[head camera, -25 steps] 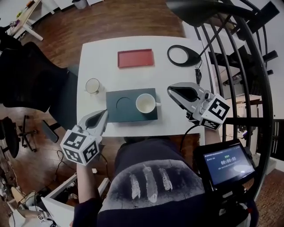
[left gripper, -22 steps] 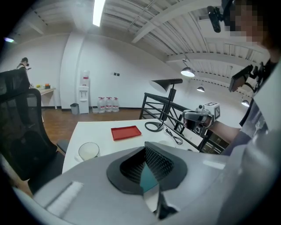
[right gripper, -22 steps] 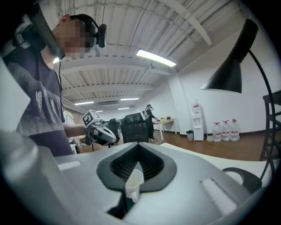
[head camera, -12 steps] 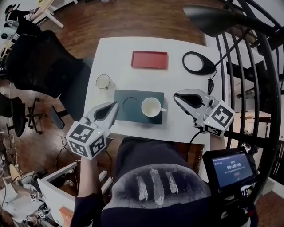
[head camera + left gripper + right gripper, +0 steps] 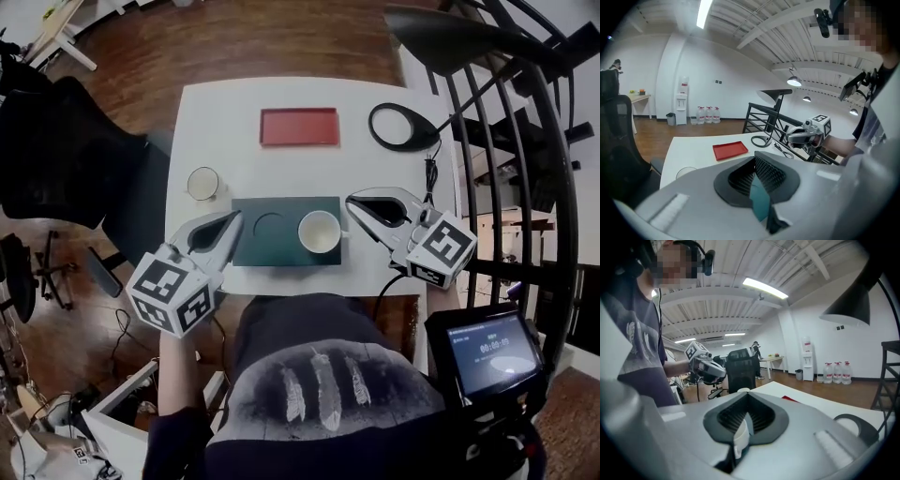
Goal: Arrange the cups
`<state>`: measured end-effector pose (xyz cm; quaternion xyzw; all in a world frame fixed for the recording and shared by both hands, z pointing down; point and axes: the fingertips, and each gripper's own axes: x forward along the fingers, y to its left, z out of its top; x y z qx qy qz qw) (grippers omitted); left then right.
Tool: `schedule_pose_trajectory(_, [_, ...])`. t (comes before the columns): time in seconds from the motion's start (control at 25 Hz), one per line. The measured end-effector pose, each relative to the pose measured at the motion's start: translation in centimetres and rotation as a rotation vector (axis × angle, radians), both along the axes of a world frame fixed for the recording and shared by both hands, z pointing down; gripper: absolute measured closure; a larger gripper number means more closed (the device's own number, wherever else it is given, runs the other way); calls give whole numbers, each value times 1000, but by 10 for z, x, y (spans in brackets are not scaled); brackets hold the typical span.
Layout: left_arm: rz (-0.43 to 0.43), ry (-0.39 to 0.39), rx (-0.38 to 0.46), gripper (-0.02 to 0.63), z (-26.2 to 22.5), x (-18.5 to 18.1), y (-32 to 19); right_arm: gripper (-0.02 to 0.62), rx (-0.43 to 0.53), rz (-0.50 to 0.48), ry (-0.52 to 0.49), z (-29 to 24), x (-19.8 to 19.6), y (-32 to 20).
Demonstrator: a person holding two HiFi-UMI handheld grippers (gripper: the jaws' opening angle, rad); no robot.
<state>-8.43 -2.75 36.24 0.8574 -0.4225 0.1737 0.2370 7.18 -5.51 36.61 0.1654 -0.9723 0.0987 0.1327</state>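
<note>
A white cup (image 5: 319, 232) with its handle to the right stands on the right half of a dark green tray (image 5: 281, 251). The round recess (image 5: 270, 225) in the tray's left half holds nothing. A small glass cup (image 5: 202, 183) stands on the white table left of the tray; its rim (image 5: 686, 172) shows in the left gripper view. My left gripper (image 5: 232, 220) hovers shut at the tray's left edge, holding nothing. My right gripper (image 5: 352, 201) is shut and bare, just right of the white cup's handle. The jaws stand shut in both gripper views (image 5: 754, 161) (image 5: 747, 398).
A red tray (image 5: 298, 127) lies at the table's (image 5: 225, 112) far middle. A black lamp base (image 5: 403, 127) with a cable sits at the far right. Black railing runs along the right, an office chair (image 5: 56, 159) stands left, and a screen (image 5: 483, 347) sits at lower right.
The left gripper has lifted and come forward to the green tray's left edge. The right gripper has drifted left and down, closer to the white cup. Both stayed shut.
</note>
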Motion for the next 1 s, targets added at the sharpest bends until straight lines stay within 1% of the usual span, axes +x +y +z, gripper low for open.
schedule_pose_trajectory(0.12, [34, 1, 4, 591, -1, -3, -8, 592, 5, 33, 38, 0, -3, -7])
schedule_pose_trajectory(0.24, [56, -3, 9, 591, -4, -8, -15, 592, 6, 57, 48, -2, -6, -12])
schedule_pose_trajectory(0.4, [68, -4, 14, 591, -9, -10, -19, 592, 7, 52, 37, -6, -11, -13])
schedule_pose_trajectory(0.64, [92, -24, 21, 591, -9, 1, -18, 592, 0, 39, -21, -13, -8, -14])
schedule_pose_trajectory(0.84, [81, -50, 13, 592, -5, 4, -8, 592, 4, 17, 0, -7, -6, -9])
schedule_pose_trajectory(1.0, [37, -52, 25, 591, -3, 1, -10, 592, -3, -5, 13, -1, -6, -9])
